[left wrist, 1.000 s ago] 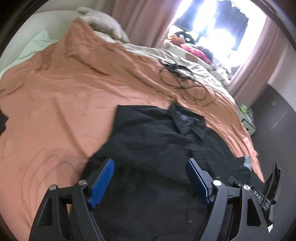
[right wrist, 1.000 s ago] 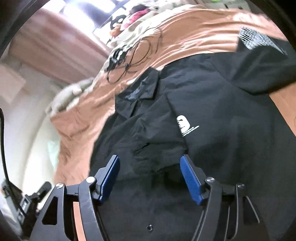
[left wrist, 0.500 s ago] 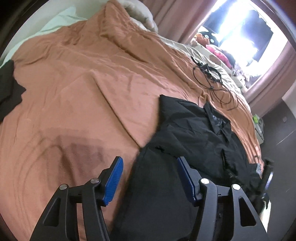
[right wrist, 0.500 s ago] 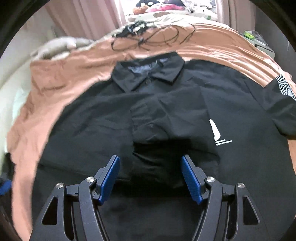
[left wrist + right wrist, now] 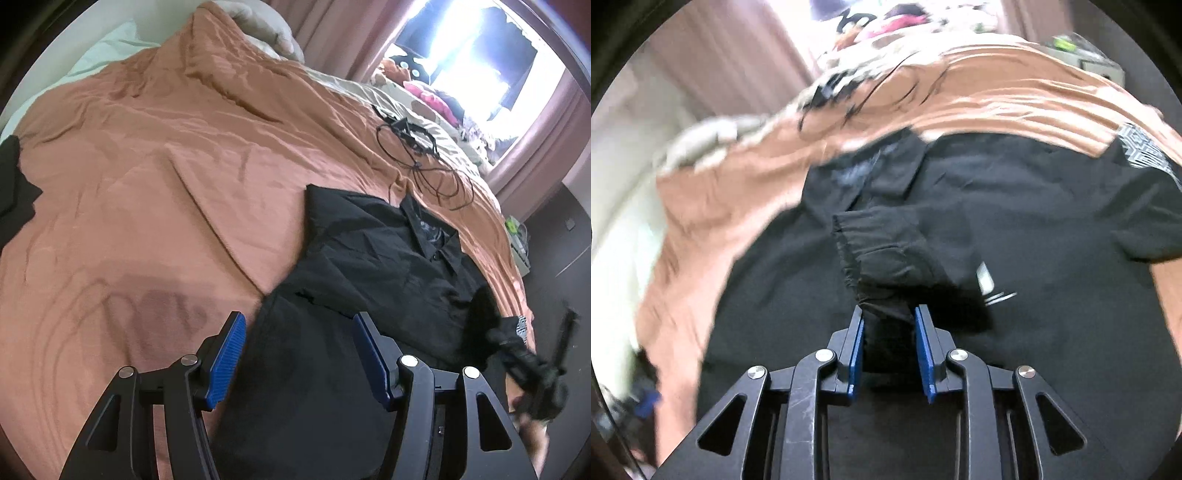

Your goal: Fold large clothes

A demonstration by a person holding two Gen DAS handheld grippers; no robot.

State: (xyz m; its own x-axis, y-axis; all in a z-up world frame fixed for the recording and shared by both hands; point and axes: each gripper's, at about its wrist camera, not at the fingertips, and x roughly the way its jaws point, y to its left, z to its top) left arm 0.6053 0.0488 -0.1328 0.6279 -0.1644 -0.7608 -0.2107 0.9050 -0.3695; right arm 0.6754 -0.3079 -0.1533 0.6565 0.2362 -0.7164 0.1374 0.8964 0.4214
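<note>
On the far left of the left wrist view: dark cloth (image 5: pixel 13 184), lying at the edge of the orange bedsheet (image 5: pixel 147 184). Pale green bedding (image 5: pixel 107 48) and a pillow (image 5: pixel 266 22) beyond the sheet, toward the top.

Lower centre: left gripper (image 5: pixel 299 356), jaws apart and gripping nothing, hanging over the near left edge of the black shirt (image 5: pixel 369 266); one blue pad over sheet, the other over shirt.

Centre to right: shirt spread on the sheet, collar (image 5: pixel 432 229) toward the window (image 5: pixel 480 48). Black cable (image 5: pixel 424 155), tangled, just beyond the collar.

Far right: right gripper (image 5: pixel 889 314), blurred in the left view; in its own view the jaws have just been closing and clench a bunched sleeve cuff (image 5: pixel 879 251) over the shirt front, beside a white chest logo (image 5: pixel 988 280). Patterned sleeve patch (image 5: pixel 1145 151) at the right.
</note>
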